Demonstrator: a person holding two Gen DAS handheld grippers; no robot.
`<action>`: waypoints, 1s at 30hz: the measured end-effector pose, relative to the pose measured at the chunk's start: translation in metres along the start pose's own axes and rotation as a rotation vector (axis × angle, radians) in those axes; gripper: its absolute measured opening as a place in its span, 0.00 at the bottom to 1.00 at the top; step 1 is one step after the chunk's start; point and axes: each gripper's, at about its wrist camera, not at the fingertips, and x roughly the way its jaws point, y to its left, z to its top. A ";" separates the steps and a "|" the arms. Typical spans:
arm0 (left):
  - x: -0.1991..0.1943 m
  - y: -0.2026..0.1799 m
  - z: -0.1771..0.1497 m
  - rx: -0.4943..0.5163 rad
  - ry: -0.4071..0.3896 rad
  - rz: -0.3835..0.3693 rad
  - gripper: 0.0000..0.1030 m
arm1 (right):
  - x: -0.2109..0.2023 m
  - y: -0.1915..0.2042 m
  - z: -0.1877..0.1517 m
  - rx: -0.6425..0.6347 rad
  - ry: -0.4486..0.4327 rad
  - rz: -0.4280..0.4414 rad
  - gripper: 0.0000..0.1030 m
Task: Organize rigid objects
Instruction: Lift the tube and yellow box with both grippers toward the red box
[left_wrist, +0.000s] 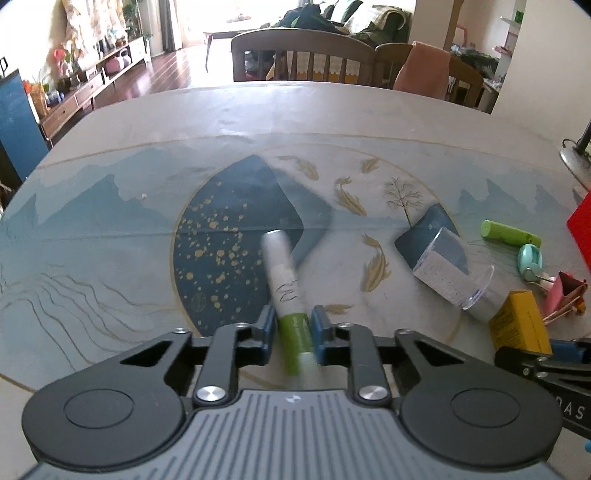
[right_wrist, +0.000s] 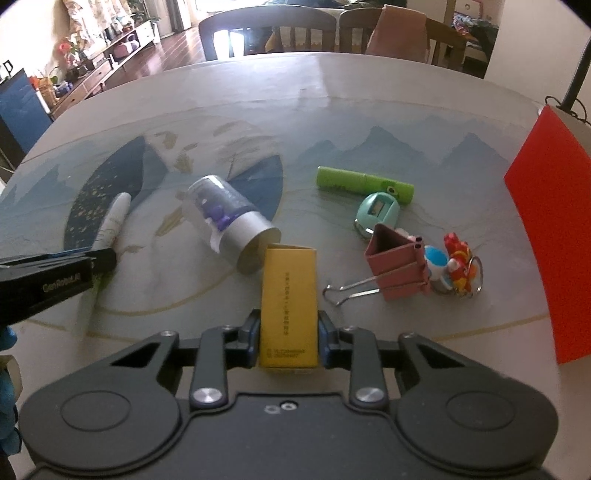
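My left gripper (left_wrist: 293, 328) is shut on a white and green tube (left_wrist: 284, 280) that points away over the patterned tablecloth (left_wrist: 110, 240); the tube also shows in the right wrist view (right_wrist: 112, 221). My right gripper (right_wrist: 288, 338) is shut on a yellow box (right_wrist: 289, 295), which also shows in the left wrist view (left_wrist: 519, 321). A clear capsule with a purple figure (right_wrist: 229, 218) lies on its side just left of the box tip. A green case (right_wrist: 364, 184), a teal sharpener (right_wrist: 376, 212), a pink binder clip (right_wrist: 397, 264) and a small keychain figure (right_wrist: 456, 266) lie to the right.
A red board (right_wrist: 546, 229) stands at the table's right edge. Wooden chairs (left_wrist: 295, 55) stand at the far side. A lamp base (left_wrist: 572, 155) sits at the far right. The left gripper's body (right_wrist: 44, 284) reaches in from the left of the right wrist view.
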 end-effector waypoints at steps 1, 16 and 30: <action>-0.002 0.001 -0.002 -0.001 0.002 -0.004 0.17 | -0.003 -0.001 -0.002 0.000 -0.001 0.011 0.28; -0.055 -0.015 -0.025 -0.005 0.017 -0.122 0.17 | -0.065 -0.026 -0.016 0.026 -0.043 0.120 0.28; -0.115 -0.067 -0.020 0.041 -0.043 -0.227 0.17 | -0.129 -0.085 -0.024 0.076 -0.119 0.178 0.28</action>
